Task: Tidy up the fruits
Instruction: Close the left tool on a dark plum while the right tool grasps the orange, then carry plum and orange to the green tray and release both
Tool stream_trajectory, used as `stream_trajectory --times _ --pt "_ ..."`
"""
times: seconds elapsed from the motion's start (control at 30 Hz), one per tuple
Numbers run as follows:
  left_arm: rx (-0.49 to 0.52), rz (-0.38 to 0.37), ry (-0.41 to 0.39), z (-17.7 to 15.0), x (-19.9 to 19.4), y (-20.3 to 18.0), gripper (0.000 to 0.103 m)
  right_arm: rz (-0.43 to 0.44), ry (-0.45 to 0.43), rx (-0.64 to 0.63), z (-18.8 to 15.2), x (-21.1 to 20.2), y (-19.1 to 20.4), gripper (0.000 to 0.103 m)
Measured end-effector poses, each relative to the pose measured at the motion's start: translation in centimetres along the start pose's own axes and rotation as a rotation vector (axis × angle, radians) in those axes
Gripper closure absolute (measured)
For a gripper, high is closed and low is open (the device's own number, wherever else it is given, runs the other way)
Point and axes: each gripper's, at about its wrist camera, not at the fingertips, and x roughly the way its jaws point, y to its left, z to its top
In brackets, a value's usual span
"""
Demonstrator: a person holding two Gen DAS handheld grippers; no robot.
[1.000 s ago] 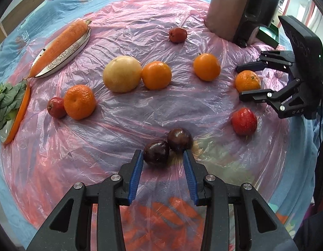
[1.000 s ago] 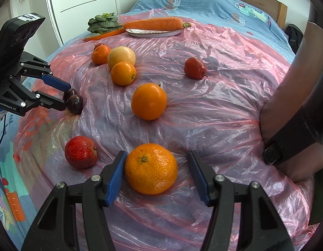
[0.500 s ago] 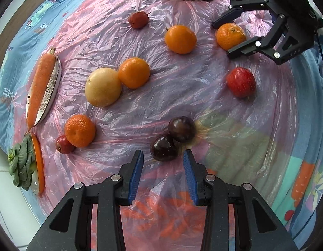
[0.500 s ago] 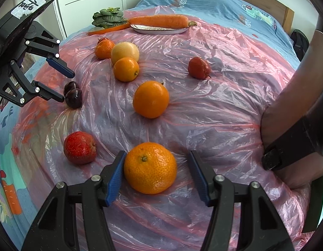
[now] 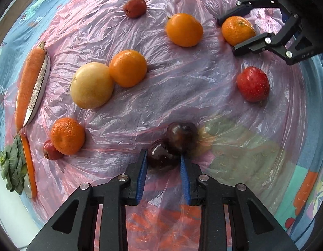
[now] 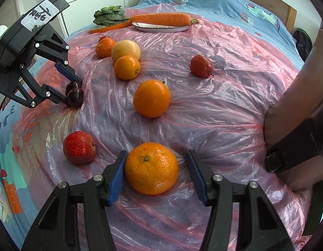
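Two dark plums lie side by side on the pink plastic sheet (image 5: 182, 96). My left gripper (image 5: 162, 154) points steeply down and is shut on the nearer plum (image 5: 161, 156); the other plum (image 5: 181, 136) touches it just beyond. In the right wrist view the left gripper (image 6: 74, 92) pinches that plum at the left. My right gripper (image 6: 157, 153) straddles a mandarin (image 6: 152, 168) and its jaws are closing. The left pad is at the peel and the right pad still stands apart from it.
Loose on the sheet are a red fruit (image 5: 253, 83), two oranges (image 5: 184, 30) (image 5: 128, 68), a yellow fruit (image 5: 91, 84), another mandarin (image 5: 67, 136) and small red fruits (image 5: 135, 8). A carrot (image 5: 28, 81) on a plate (image 5: 39, 87) and greens (image 5: 12, 167) lie at the left edge.
My left gripper rolled, sank toward the plums and closed on the nearer one. The right gripper stayed put while its jaws narrowed around the mandarin.
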Motion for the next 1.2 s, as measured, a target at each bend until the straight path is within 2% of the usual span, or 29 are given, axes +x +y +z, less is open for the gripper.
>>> stream_trajectory --times 0.07,0.4,0.67,0.8,1.0,1.2 --pt "-0.045 -0.015 -0.024 -0.2 -0.1 0.5 0.078 0.007 -0.003 0.005 0.1 0.1 0.0 0.026" --pt "-0.310 -0.047 -0.124 -3.3 -0.8 3.6 0.078 0.032 -0.015 0.055 0.0 0.0 -0.5 0.027" --pt "-0.530 0.009 -0.209 -8.2 -2.9 5.4 0.078 0.028 -0.049 0.095 0.0 -1.2 -0.6 0.027" --pt "-0.623 0.050 -0.234 -9.3 -5.1 4.2 0.078 0.024 -0.075 0.106 0.0 -2.5 -0.3 0.027" --pt "-0.685 0.106 -0.263 -9.4 -8.1 2.1 0.078 0.041 -0.109 0.114 -0.4 -5.2 0.5 0.027" --pt "-0.715 0.099 -0.323 -8.7 -10.9 -0.5 0.078 0.046 -0.131 0.140 -2.3 -8.7 0.2 0.027"
